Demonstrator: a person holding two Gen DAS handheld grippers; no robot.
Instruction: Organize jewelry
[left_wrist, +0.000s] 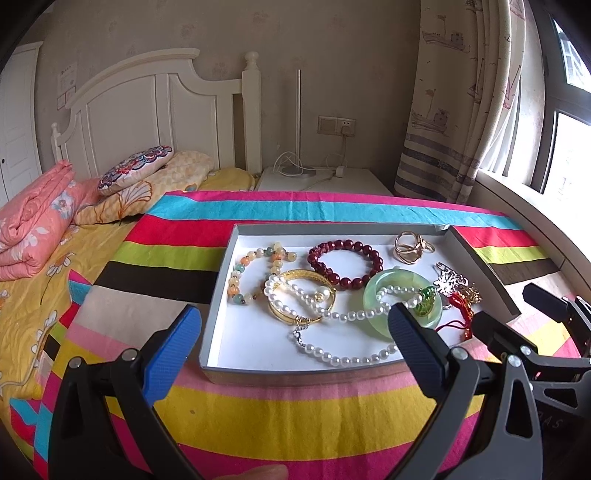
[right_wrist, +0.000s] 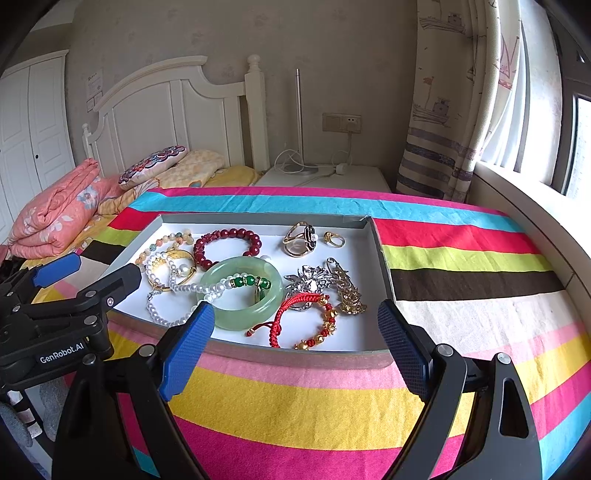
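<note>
A shallow grey tray (left_wrist: 218, 295) (right_wrist: 380, 251) with a white floor lies on a striped cloth and holds jewelry. Inside are a pearl necklace (left_wrist: 343, 315) (right_wrist: 162, 314), a green jade bangle (left_wrist: 373, 295) (right_wrist: 236, 317), a dark red bead bracelet (left_wrist: 345, 264) (right_wrist: 225, 245), a gold bangle (left_wrist: 291, 317), a pastel bead bracelet (left_wrist: 240, 273), gold rings (left_wrist: 410, 245) (right_wrist: 301, 240), a silver brooch (right_wrist: 310, 278) and a red cord bracelet (right_wrist: 295, 321). My left gripper (left_wrist: 295, 332) is open and empty above the tray's near edge. My right gripper (right_wrist: 295, 325) is open and empty there too.
The striped cloth (left_wrist: 295, 406) covers the table. A bed with pillows and a folded pink quilt (left_wrist: 33, 225) lies at the left. A white nightstand (left_wrist: 325, 181) with cables stands behind. A window sill and curtain (left_wrist: 461, 110) run along the right.
</note>
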